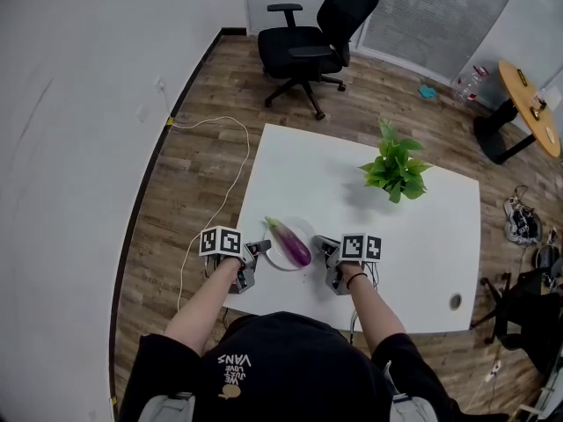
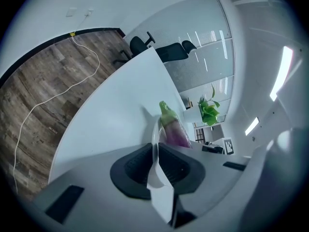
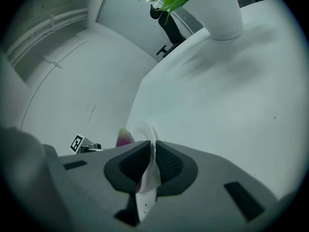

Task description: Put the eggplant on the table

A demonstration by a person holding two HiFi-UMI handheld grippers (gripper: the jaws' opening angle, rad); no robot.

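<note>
Left gripper (image 1: pixel 263 248) clamps plate (image 1: pixel 279 258) rim | right gripper (image 1: pixel 322 245) clamps opposite rim | eggplant (image 1: pixel 291 243) atop | table (image 1: pixel 352 222) open ahead

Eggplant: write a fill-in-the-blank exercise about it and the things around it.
1. The purple eggplant has a ____ stem end.
2. The left claw and the right claw are both shut on the white ____.
3. The potted plant stands on the white ____.
Missing words: green; plate; table.
</note>
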